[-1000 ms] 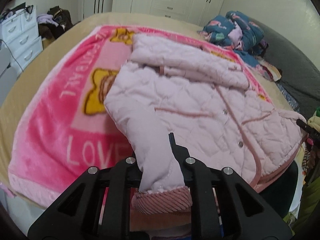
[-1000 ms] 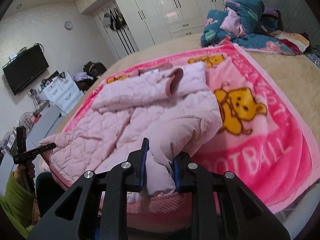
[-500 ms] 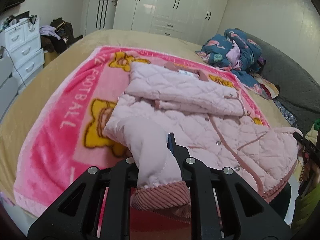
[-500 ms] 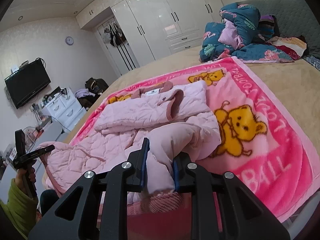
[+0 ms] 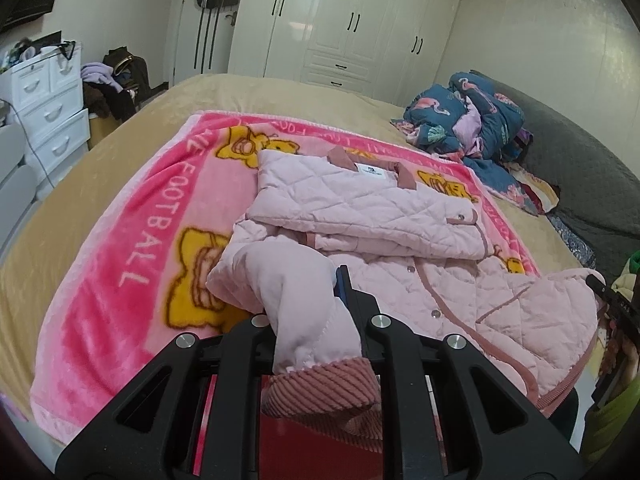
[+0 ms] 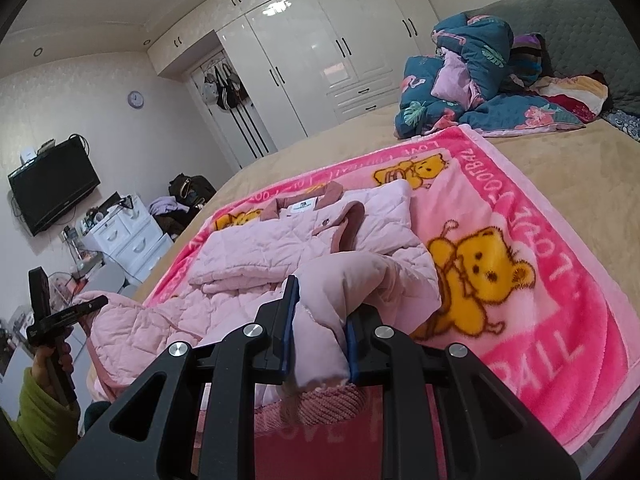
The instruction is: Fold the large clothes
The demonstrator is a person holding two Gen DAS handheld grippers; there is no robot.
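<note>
Item: pink quilted coat (image 5: 400, 216), lying on a pink bear-print blanket (image 5: 132, 248) spread over a tan bed (image 5: 280, 92).

Change since a second ago: both cuffs have been lifted and carried inward over the body; more blanket lettering and wardrobe (image 5: 360, 24) now show in each view.

Orientation: long axis runs from the collar, at the far end toward the wardrobe, to the hem at the near bed edge; front side up, one sleeve folded across the chest.

Left gripper (image 5: 310, 320): clenched on one sleeve just above its ribbed cuff (image 5: 320, 392).

Right gripper (image 6: 318, 332): clamped on the other sleeve (image 6: 340, 288) likewise.
</note>
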